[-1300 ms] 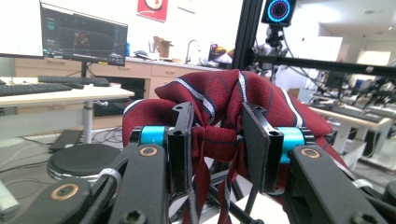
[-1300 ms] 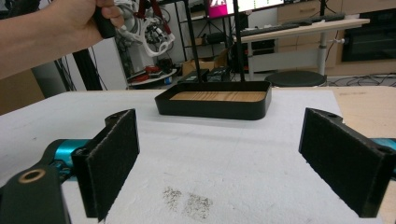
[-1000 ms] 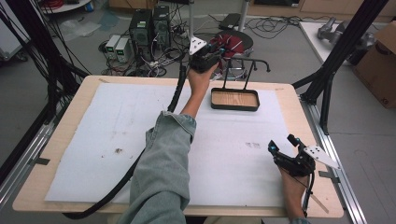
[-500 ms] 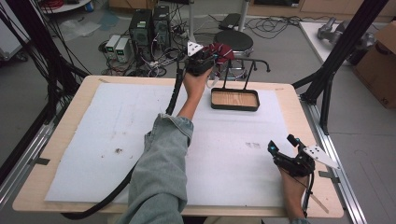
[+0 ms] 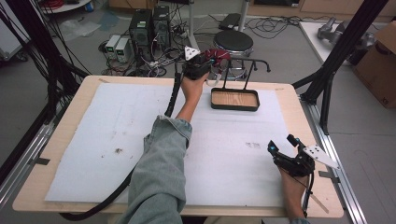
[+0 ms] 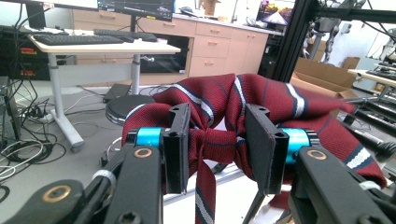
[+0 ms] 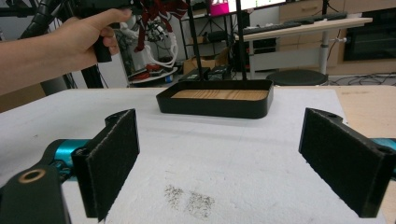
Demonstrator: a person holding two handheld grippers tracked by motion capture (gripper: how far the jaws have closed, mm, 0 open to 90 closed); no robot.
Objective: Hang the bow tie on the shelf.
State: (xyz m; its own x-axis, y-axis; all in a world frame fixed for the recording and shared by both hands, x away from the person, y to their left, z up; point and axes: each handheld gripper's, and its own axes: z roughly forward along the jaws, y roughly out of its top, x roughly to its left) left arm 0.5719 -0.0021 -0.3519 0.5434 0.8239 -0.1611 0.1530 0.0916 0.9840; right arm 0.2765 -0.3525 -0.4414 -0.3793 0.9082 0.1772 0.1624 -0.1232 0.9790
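- In the high view my left gripper covers most of the red striped tie; its stripes are too small to make out.
- In the left gripper view the tie's hanging end is cut off by the bottom edge.
- In the right gripper view the stand's posts run off the top edge.

I see a dark red necktie with white and navy stripes, a black tray with a wood-grain floor, and a white sheet over the tan surface.
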